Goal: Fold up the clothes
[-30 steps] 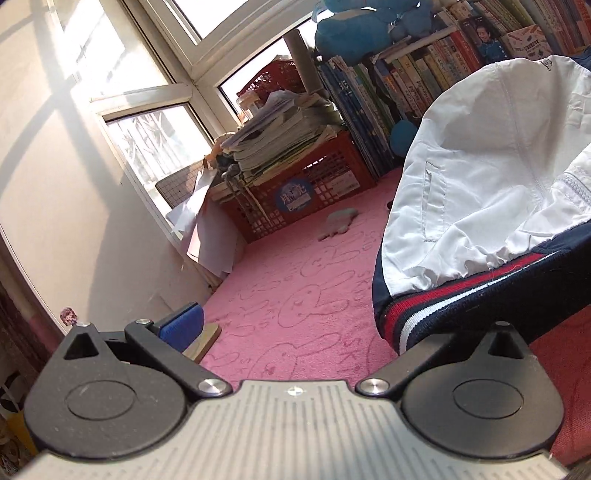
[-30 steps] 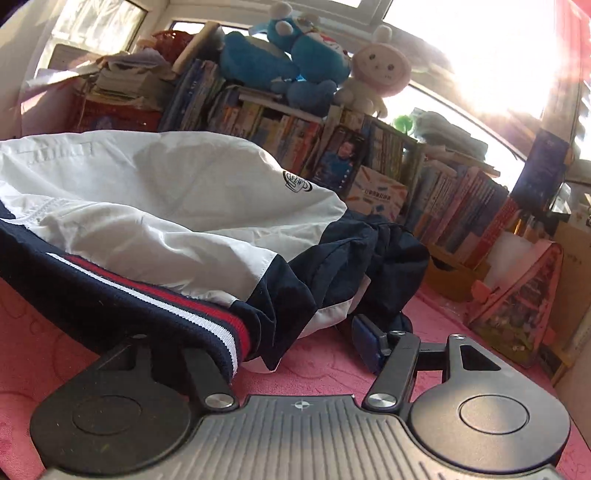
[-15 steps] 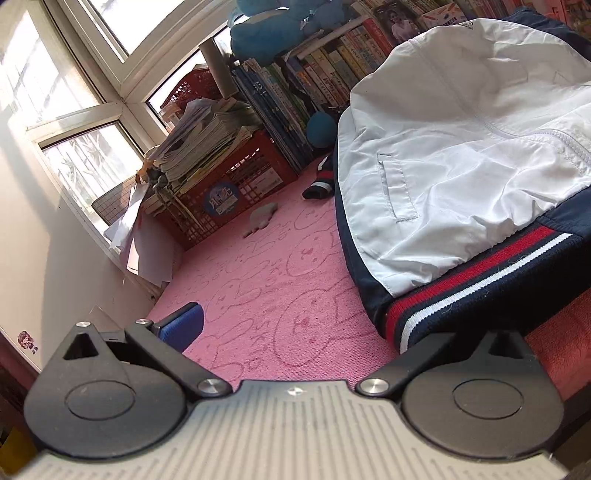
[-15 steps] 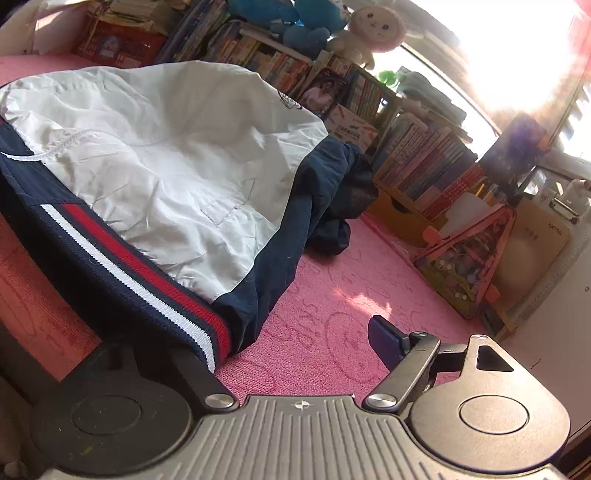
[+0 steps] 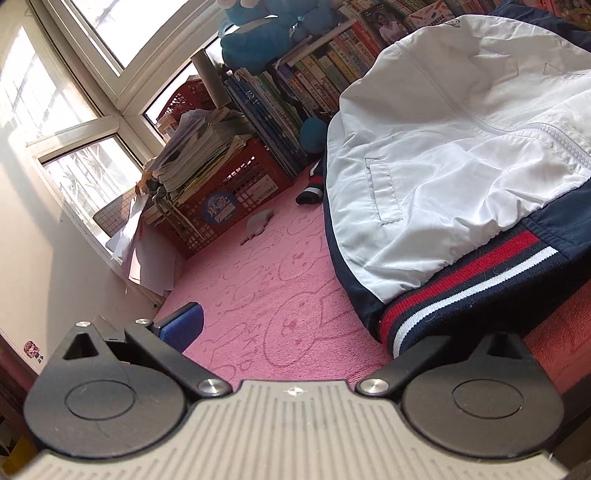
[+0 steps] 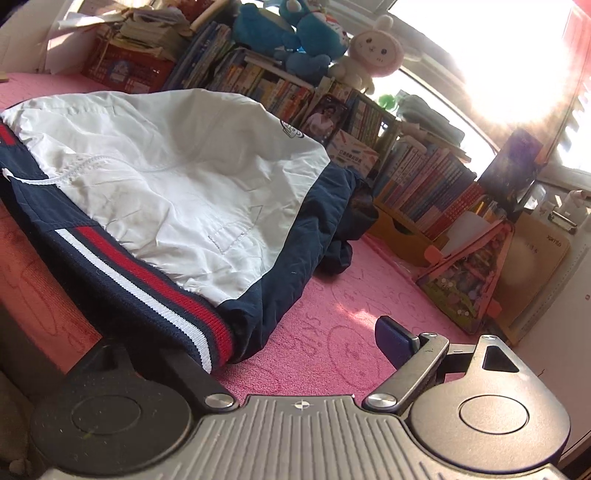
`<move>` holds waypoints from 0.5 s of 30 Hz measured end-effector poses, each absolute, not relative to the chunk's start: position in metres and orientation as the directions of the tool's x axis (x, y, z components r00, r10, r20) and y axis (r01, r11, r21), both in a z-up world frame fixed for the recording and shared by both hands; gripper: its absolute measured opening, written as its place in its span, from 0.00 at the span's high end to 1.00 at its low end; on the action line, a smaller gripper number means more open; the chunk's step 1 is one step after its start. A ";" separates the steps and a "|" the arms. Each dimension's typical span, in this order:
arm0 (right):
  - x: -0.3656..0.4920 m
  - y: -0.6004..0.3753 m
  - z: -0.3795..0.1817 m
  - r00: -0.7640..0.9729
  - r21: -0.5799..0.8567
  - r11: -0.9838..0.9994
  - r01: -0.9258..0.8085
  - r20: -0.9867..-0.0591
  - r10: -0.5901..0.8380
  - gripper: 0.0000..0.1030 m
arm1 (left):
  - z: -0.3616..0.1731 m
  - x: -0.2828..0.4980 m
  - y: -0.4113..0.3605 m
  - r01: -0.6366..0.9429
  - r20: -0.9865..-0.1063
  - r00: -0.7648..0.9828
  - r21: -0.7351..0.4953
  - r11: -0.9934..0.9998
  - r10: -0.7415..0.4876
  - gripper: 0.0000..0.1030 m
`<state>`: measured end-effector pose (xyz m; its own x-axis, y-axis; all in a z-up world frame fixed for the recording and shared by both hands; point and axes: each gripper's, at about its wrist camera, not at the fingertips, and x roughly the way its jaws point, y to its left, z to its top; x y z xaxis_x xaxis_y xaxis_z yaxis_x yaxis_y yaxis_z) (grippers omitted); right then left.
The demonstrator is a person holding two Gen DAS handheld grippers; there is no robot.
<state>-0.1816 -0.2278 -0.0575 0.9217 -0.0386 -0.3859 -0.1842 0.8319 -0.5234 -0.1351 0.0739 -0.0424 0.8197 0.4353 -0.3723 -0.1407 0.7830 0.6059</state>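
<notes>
A white jacket (image 5: pixel 443 177) with navy sides and a red-and-white striped hem (image 5: pixel 465 273) lies spread on the pink carpet (image 5: pixel 266 280). My left gripper (image 5: pixel 295 328) stands open at the hem's left corner. Its blue left pad (image 5: pixel 181 325) rests over bare carpet, and its right finger is hidden under the hem. In the right wrist view the jacket (image 6: pixel 177 177) fills the left side. The jaws of my right gripper (image 6: pixel 280 339) are opening. The hem corner (image 6: pixel 207 332) covers its left finger, and its blue right pad (image 6: pixel 391 338) stands clear over carpet.
A red crate (image 5: pixel 225 199) piled with papers stands by the window at the back left. Bookshelves (image 6: pixel 417 184) with plush toys (image 6: pixel 295 33) line the far side. A pink toy easel (image 6: pixel 469 273) and a cardboard box (image 6: pixel 535 258) stand at the right.
The jacket has come down from a raised, bunched hang and now lies flat on the carpet. The right gripper's jaws have spread much wider, off the hem. Both grippers moved lower.
</notes>
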 end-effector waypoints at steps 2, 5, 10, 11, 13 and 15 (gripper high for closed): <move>-0.188 -0.216 -0.058 0.928 -0.550 0.806 -0.217 -0.374 -0.005 0.15 | -0.041 -0.136 0.074 -0.147 -0.377 0.818 0.594 0.791 0.435 0.00; -0.196 -0.198 -0.059 0.932 -0.578 0.771 -0.268 -0.359 0.054 0.15 | -0.041 -0.138 0.074 -0.155 -0.382 0.815 0.581 0.799 0.435 0.00; -0.202 -0.161 -0.057 0.910 -0.529 0.758 -0.381 -0.360 0.207 0.43 | -0.039 -0.139 0.074 -0.166 -0.385 0.813 0.565 0.808 0.436 0.00; -0.201 -0.154 -0.058 0.908 -0.536 0.748 -0.390 -0.359 0.216 0.56 | -0.038 -0.140 0.074 -0.171 -0.381 0.814 0.564 0.808 0.439 0.00; -0.197 -0.145 -0.060 0.903 -0.559 0.722 -0.406 -0.368 0.222 0.80 | -0.036 -0.142 0.076 -0.172 -0.376 0.817 0.564 0.807 0.437 0.00; -0.195 -0.148 -0.060 0.898 -0.556 0.723 -0.410 -0.385 0.214 0.91 | -0.035 -0.144 0.078 -0.161 -0.380 0.820 0.564 0.810 0.428 0.00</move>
<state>-0.1948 -0.1480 -0.0601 0.8978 0.2136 -0.3851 -0.4104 0.7229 -0.5559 -0.1443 0.0783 -0.0355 0.8200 0.4277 -0.3804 -0.1607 0.8099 0.5642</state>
